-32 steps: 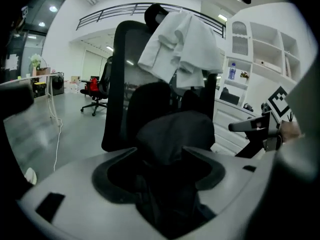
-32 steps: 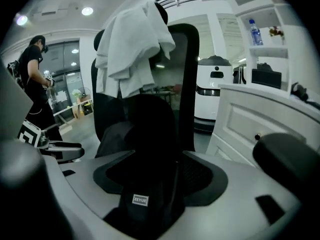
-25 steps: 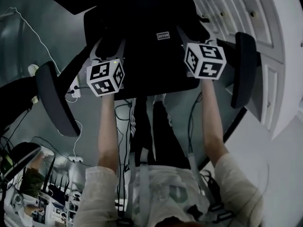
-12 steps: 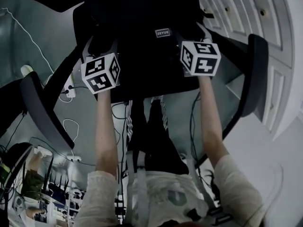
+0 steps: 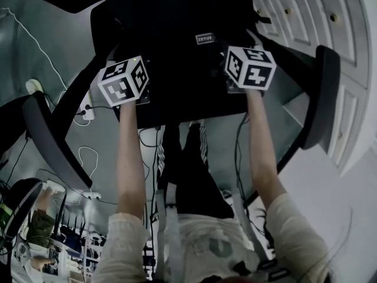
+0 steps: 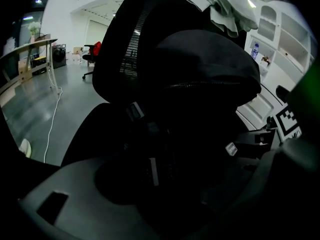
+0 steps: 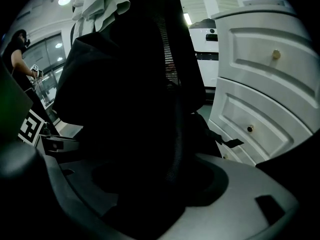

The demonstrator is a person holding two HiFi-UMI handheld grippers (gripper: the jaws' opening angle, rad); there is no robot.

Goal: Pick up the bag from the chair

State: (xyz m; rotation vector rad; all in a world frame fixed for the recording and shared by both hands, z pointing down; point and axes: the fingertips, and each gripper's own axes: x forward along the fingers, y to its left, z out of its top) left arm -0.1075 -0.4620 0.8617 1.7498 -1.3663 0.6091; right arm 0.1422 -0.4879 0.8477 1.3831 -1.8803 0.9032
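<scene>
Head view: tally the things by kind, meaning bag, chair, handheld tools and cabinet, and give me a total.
Black bag: 1
Chair: 1
Tools: 2 (left tool, right tool)
White drawer cabinet: 1
Total: 5

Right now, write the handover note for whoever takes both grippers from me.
Left gripper: pushed into the black bag, jaws either side of its fabric; too dark to tell whether they clamp it.
Right gripper: likewise, bag fabric between its jaws; grip unclear.
Bag: on the chair, against the backrest, between the armrests.
Done: both grippers are at the bag.
Left: confirm both grips, then lift the bag clear of the chair.
</scene>
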